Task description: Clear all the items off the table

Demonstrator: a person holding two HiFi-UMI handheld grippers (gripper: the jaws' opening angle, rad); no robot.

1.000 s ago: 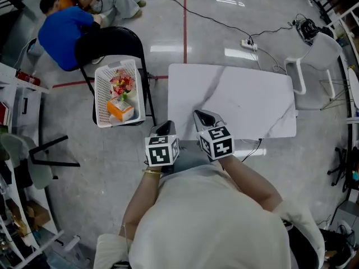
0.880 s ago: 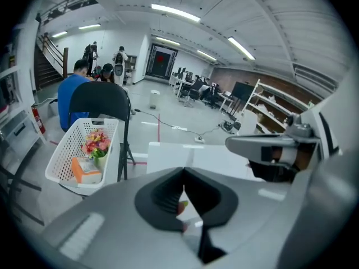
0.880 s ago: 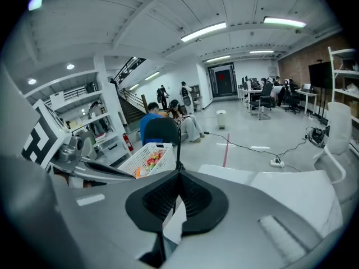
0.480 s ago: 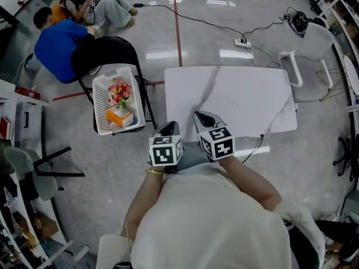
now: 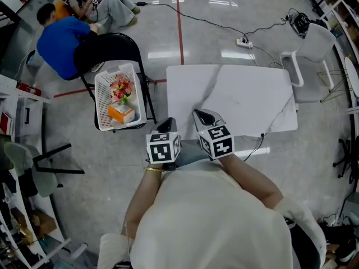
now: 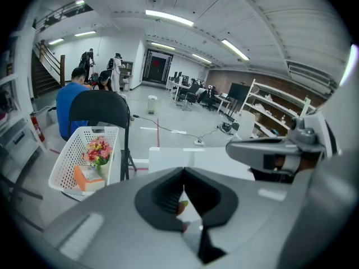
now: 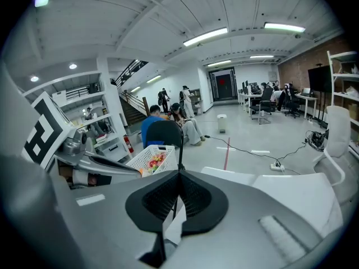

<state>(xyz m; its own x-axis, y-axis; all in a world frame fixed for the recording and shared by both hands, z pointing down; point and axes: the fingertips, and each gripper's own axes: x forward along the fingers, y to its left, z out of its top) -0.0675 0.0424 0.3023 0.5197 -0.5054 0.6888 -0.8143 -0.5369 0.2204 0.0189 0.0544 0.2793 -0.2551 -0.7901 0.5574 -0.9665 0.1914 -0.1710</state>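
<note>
The job looks finished, or all but. The table (image 5: 247, 88), a white top with grey marble veining, has nothing on it in any view. The goods sit in a white slatted basket (image 5: 100, 101) at the table's 9 o'clock, on the seat of a black folding chair (image 5: 112, 42). In it are a bunch of pink and red flowers (image 5: 122, 86) and, nearer the person, an orange box (image 5: 121, 111). I judge nothing is left to lift. What remains, at most, is to draw back.

The 2 tools hang at the table's 6 o'clock edge, close to the person's chest. The left hand-held gripper (image 5: 167, 123) is just off the near left corner and has its jaws pressed together at the tips, with nothing gripped. The right hand-held gripper (image 5: 202, 115) reaches just over the near edge, and it too is fully closed and empty. Both point forward and down, side by side but apart.

The room is a large open workshop with a glossy grey floor (image 5: 269, 15) that mirrors the ceiling strip lights. A red line (image 5: 180, 21) runs off at 12 o'clock. A black cable leads to a power strip (image 5: 244, 42) at 1 o'clock. A white chair (image 5: 317, 45) stands at the table's 2 o'clock corner. At 10 o'clock, beyond the folding chair, a person in blue (image 5: 59, 41) crouches on the floor with others nearby. White shelving (image 5: 11, 116) lines the wall at 9 o'clock.
</note>
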